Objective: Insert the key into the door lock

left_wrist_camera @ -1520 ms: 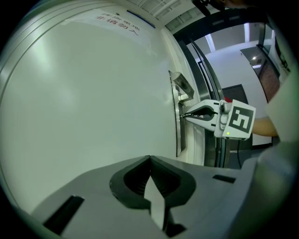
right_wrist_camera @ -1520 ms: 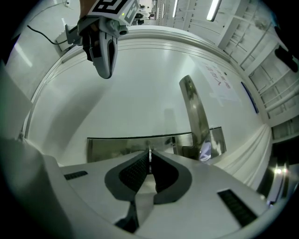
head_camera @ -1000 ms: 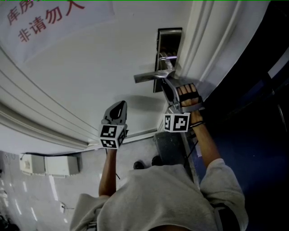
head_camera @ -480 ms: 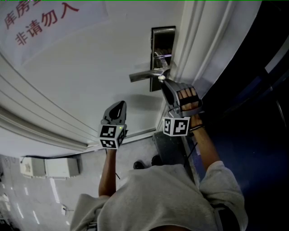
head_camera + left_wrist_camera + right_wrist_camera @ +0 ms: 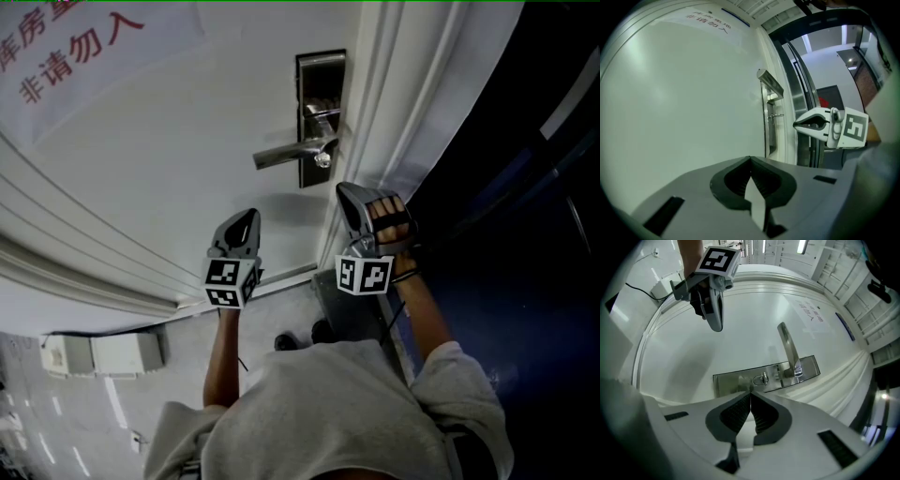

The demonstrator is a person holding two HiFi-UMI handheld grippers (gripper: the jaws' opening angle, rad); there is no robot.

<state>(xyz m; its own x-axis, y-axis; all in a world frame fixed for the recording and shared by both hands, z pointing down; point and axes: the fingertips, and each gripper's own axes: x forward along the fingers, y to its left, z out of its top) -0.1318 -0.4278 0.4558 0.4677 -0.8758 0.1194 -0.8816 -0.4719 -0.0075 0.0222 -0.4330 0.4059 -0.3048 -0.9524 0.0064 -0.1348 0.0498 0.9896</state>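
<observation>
A steel lock plate with a lever handle sits on the white door. A small silver key sticks in the plate just below the handle, and shows in the right gripper view too. My right gripper hangs a short way below the key, not touching it. Its jaws have just been closing and now meet with nothing between them. My left gripper stays further left against the plain door panel, shut and empty.
A paper sign with red characters hangs on the door at the upper left. White door-frame mouldings run right of the lock, with a dark opening beyond. A white box sits low on the left.
The right gripper has drawn back from the lock, down the picture, and its jaws have shut empty. The key stays in the lock plate. The left gripper has kept still.
</observation>
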